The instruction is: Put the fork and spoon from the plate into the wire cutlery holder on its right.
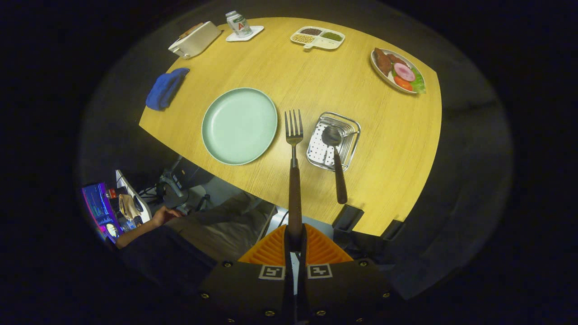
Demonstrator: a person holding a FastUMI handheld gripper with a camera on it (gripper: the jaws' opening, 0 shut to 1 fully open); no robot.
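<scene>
My gripper [295, 238] is shut on the brown handle of the fork [294, 149], held high above the wooden table [384, 149]. The fork points straight ahead, its tines over the bare wood between the plate and the holder. The pale green plate [239, 125] lies left of the fork with nothing on it. Right of the fork stands the wire cutlery holder [333, 140]. The spoon [336, 162] stands in the holder, bowl down, its dark handle leaning out toward me.
At the far side of the table are a white toaster [195, 39], a can on a coaster [238, 24], a divided snack tray [317, 37] and a plate of food [398, 70]. A blue cloth [166, 88] lies at the left edge. A person [180, 230] sits below the near edge.
</scene>
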